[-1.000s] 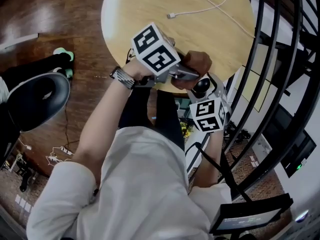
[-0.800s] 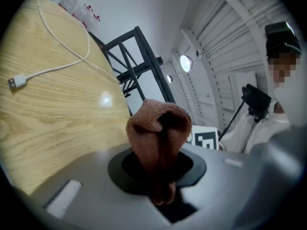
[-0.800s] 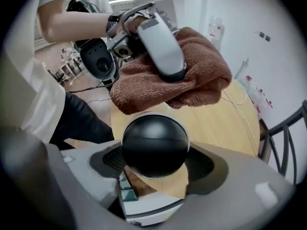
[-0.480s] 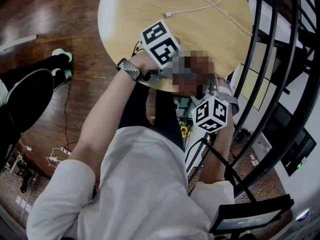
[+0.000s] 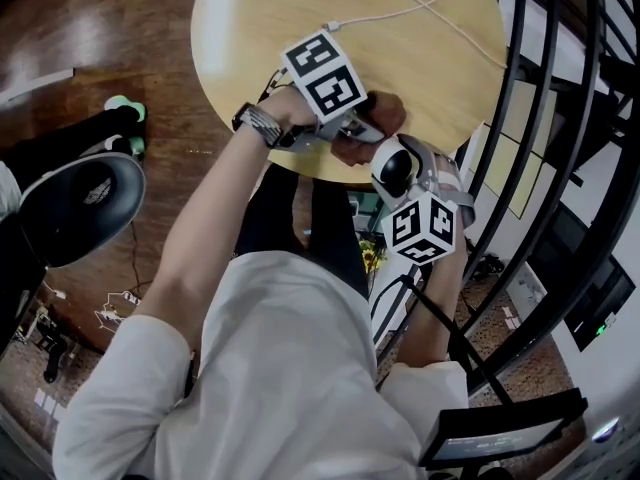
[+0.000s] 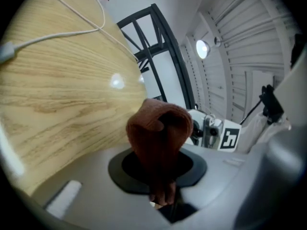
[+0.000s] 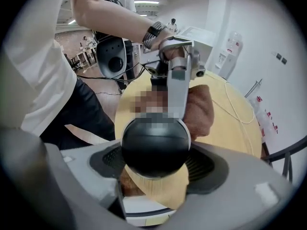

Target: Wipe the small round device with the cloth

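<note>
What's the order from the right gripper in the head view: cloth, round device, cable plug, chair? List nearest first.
1. round device, in the right gripper
2. cloth, beside it, upper left
3. cable plug, on the table
4. chair, far left

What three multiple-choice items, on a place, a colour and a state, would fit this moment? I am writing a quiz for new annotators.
1. Where does the white cable lie? A on the round wooden table; B on the floor; C over the chair.
2. What colour is the cloth? A white; B blue; C reddish brown.
3. The right gripper is: A open and empty; B shut on the small round device; C shut on the cable.
1 A: it runs across the tabletop. 2 C: the left gripper holds it, plainly brown. 3 B: the device sits clamped in it.
</note>
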Demonstrator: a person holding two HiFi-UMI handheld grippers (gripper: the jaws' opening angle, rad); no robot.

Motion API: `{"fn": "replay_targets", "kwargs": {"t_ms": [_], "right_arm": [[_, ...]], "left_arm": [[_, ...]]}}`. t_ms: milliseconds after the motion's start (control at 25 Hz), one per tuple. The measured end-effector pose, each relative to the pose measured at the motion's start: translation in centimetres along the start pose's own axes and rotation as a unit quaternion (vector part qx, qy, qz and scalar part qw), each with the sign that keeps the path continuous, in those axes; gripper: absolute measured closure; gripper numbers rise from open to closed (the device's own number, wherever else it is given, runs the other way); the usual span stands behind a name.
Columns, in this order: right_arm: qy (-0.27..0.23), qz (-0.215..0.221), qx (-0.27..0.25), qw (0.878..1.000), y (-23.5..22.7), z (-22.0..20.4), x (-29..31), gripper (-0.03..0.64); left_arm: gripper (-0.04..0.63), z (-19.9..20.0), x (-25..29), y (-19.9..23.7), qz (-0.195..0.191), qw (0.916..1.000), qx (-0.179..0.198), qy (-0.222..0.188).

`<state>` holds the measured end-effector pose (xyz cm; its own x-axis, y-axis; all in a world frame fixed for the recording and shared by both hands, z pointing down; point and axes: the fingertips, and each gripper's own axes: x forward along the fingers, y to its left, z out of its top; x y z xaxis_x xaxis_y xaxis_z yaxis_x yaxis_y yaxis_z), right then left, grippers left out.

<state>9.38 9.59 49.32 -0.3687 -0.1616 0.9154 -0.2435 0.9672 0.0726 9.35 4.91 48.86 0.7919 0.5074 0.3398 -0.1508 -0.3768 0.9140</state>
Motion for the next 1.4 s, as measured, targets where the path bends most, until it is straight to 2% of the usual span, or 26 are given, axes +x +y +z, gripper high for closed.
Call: {"fn": "replay_targets", "kwargs": {"t_ms": [200, 360, 480, 560, 640, 760, 840, 880, 960, 1040, 1080, 1120, 1160, 1280, 1320, 1400], "right_arm": [[-0.010, 0.003, 0.011, 1.000, 0.2, 0.3, 0.2, 0.259], [-0.020, 0.004, 0.017, 1.000, 0.4, 0.4, 0.4, 0.258], [-0.049, -0.003, 0.033, 0.998, 0.2, 0.7, 0.5, 0.258], [-0.081, -0.014, 0.050, 0.995, 0.0, 0.6, 0.4, 0.256], [-0.115, -0.023, 0.069, 0.991, -0.3, 0.1, 0.1, 0.256], [-0.152, -0.028, 0.108, 0.982, -0.1, -0.2, 0.4, 0.256], [-0.153, -0.037, 0.114, 0.981, 0.4, -0.2, 2.1, 0.256], [-0.149, -0.042, 0.109, 0.982, 0.5, 0.2, 3.7, 0.256], [-0.149, -0.049, 0.104, 0.982, 0.2, 2.1, 7.4, 0.256], [-0.162, -0.050, 0.107, 0.980, -0.5, 4.5, 10.1, 0.256], [-0.169, -0.049, 0.106, 0.979, -0.8, 5.3, 10.6, 0.256], [-0.175, -0.047, 0.104, 0.978, -0.8, 5.6, 10.6, 0.256], [-0.179, -0.043, 0.100, 0.978, -0.7, 5.7, 10.3, 0.258], [-0.181, -0.036, 0.089, 0.979, -0.6, 5.8, 10.1, 0.258], [-0.181, -0.036, 0.085, 0.979, -0.6, 5.9, 10.3, 0.258], [-0.180, -0.037, 0.078, 0.980, -0.8, 6.0, 10.6, 0.258]], "left_arm": [[0.511, -1.1, 0.4, 1.6, 0.049, 0.9985, -0.017, 0.014], [0.511, -2.1, 0.8, 3.0, 0.091, 0.9945, -0.020, 0.047], [0.511, -2.1, 0.8, 3.3, 0.106, 0.9923, -0.021, 0.061], [0.509, -1.8, 0.9, 3.4, 0.132, 0.9892, -0.007, 0.064], [0.509, -0.7, 0.5, 2.9, 0.182, 0.9815, 0.035, 0.047], [0.508, 0.9, -1.3, 0.3, 0.252, 0.9586, 0.131, 0.019], [0.508, 1.0, -2.2, -1.0, 0.281, 0.9352, 0.211, 0.045], [0.508, 0.8, -2.8, -1.0, 0.294, 0.9188, 0.254, 0.072], [0.508, -0.3, -4.0, 0.6, 0.312, 0.8791, 0.331, 0.141], [0.509, -1.4, -4.9, 2.7, 0.320, 0.8380, 0.384, 0.218], [0.509, -1.8, -4.9, 3.2, 0.319, 0.8224, 0.397, 0.253], [0.509, -2.1, -4.6, 3.2, 0.313, 0.8138, 0.400, 0.282], [0.509, -2.3, -4.1, 2.9, 0.303, 0.8122, 0.395, 0.304], [0.510, -2.7, -3.5, 2.4, 0.270, 0.8142, 0.375, 0.352], [0.511, -2.7, -3.6, 2.4, 0.260, 0.8108, 0.374, 0.368], [0.511, -2.6, -4.3, 2.4, 0.249, 0.7967, 0.373, 0.405]]}}
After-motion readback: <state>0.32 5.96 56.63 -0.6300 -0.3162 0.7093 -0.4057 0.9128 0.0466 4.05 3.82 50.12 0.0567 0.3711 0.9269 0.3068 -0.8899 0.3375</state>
